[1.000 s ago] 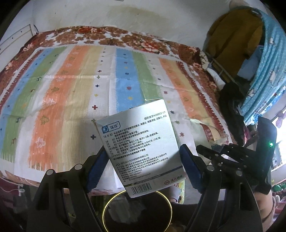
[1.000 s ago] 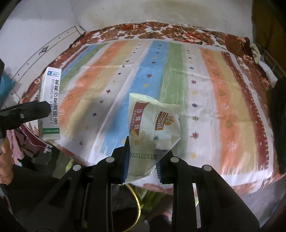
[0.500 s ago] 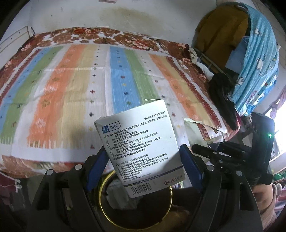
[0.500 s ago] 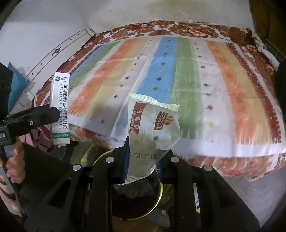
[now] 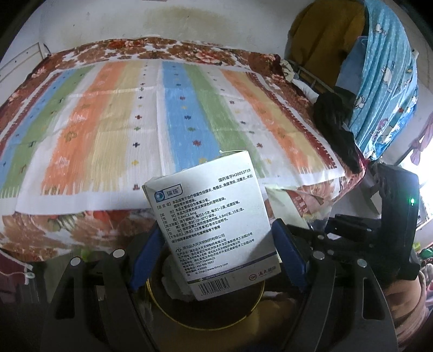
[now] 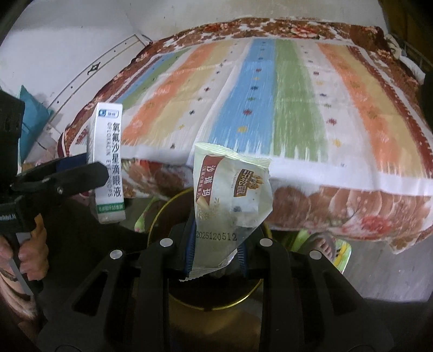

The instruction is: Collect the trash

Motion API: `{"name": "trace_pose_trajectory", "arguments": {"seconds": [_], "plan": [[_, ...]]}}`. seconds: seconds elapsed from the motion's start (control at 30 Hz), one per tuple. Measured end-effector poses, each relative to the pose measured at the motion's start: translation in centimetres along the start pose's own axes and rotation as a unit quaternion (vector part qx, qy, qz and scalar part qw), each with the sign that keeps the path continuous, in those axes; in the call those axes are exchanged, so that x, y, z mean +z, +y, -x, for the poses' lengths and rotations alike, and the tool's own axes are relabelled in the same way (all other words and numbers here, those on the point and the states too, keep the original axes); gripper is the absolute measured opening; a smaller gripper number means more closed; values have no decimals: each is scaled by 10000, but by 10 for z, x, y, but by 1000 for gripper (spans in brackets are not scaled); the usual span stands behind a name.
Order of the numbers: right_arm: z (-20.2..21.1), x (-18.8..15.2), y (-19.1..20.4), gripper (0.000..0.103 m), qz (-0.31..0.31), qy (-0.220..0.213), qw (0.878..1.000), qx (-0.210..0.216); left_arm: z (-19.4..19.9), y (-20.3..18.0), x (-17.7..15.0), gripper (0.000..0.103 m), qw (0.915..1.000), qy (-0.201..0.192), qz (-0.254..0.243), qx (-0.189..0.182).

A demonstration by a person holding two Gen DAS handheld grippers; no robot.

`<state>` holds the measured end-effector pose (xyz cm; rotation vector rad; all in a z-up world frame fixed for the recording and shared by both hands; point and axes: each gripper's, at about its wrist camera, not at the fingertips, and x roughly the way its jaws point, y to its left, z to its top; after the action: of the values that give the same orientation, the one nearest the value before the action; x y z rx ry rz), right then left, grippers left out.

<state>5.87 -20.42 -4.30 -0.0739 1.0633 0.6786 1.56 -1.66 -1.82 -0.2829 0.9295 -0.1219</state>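
Both my tongs hold trash above the bin.

My left gripper (image 5: 216, 251) pinches the box (image 5: 208, 232); my right gripper (image 6: 216, 254) pinches the wrapper (image 6: 230, 195), both over the gold-rimmed bin (image 6: 162, 214) beside the bed (image 6: 270, 94).

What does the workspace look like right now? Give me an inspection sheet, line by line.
Surface: bed under a striped cloth, with a floral blanket beneath; nothing lies on the visible cloth.
Job's things: white medicine box in the left claw; snack wrapper in the right claw; gold-rimmed bin below both, with crumpled white trash inside.
Clutter: dark garment draped at the bed's far corner.
Grippers: both claws are closed on their items and held over the bin.
Cables: nothing seen.
Surroundings: stained white wall, blue patterned curtain, a person's sandalled foot beside the bin.
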Motion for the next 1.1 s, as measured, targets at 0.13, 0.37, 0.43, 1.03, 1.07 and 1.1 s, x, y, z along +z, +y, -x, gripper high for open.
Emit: {"name": "trace_pose_trajectory", "arguments": {"seconds": [0.13,0.37,0.43,1.03,1.07,1.1], "plan": [[-10,-15,5,25,-39,222,9997,56,-8,1,-13,78,9996,175,39,195],[-20,-30,8,29,-137,452,9988,102,-16,1,-26,78,9986,379,71,373],[-21,-30,8,39,-157,472,9987,126,-20,1,-27,79,9981,452,83,411],[-21,-28,10,76,-143,467,9986,226,-25,17,-22,92,9956,608,591,403],[-20,-28,10,76,-135,450,9986,225,-25,18,-22,93,9954,625,606,397],[-19,-28,11,76,-123,435,9987,229,-25,20,-23,94,9953,644,609,395]]}}
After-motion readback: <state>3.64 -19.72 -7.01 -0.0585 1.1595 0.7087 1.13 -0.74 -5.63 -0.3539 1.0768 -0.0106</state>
